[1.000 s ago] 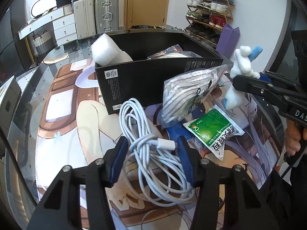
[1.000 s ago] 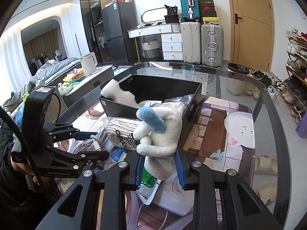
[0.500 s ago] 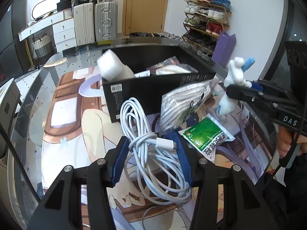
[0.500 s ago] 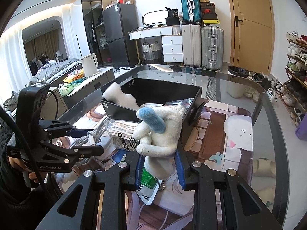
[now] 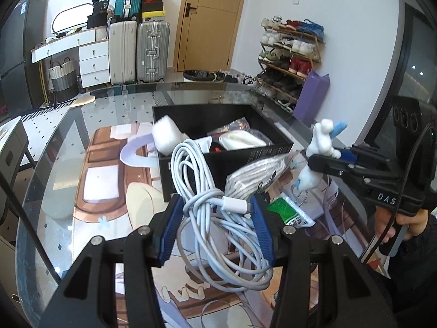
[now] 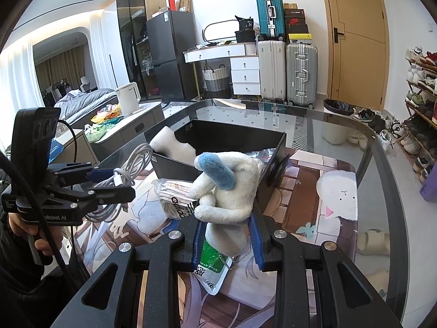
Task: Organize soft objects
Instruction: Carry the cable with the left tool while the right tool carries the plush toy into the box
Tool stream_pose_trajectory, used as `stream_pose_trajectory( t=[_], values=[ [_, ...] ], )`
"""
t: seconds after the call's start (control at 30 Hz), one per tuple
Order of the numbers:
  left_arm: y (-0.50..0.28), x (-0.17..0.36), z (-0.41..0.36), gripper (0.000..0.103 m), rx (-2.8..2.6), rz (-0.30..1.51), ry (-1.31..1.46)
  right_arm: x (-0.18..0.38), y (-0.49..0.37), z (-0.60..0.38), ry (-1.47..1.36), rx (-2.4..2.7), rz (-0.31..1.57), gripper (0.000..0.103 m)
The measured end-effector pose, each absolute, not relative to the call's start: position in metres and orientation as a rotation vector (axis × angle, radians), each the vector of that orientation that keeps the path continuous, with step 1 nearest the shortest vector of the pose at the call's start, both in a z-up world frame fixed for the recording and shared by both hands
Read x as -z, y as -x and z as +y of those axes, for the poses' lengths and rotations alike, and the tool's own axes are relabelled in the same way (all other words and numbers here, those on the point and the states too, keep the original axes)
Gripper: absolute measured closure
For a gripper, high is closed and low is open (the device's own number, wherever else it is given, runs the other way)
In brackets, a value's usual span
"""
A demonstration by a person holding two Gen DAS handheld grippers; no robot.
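cable bundle [image 5: 215,205] apparently lifted, nearer black box [image 5: 226,161]

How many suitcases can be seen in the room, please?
3. A teal suitcase stands on top of a white suitcase, and a silver suitcase is beside the white one, all near the wooden door. Others may be hidden.

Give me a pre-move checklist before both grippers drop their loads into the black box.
1. Left gripper grip on white cable bundle: ok, jaws closed on the knot.
2. Cable loops clear of table: cannot tell, the lower loops hang low.
3. Right gripper grip on plush toy: ok, clamped at its lower body.
4. Black box open with room: ok, the far part is free.
5. Path over the near wall: not ok, a sock pack leans against it.
6. Grippers apart: ok.
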State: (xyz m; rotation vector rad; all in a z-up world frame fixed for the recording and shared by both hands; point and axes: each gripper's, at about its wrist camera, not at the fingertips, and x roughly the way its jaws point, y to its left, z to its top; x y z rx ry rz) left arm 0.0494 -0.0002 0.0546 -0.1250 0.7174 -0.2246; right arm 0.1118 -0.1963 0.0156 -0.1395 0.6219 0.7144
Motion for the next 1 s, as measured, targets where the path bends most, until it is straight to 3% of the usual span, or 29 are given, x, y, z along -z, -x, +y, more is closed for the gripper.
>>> stream_pose_trajectory(
  t=[1.0],
  values=[
    [-0.086,-0.084,0.008,0.053,0.182,0.588,0.145,-0.068,-0.111,-0.192,0.105,-0.713,0.494,0.074]
  ],
)
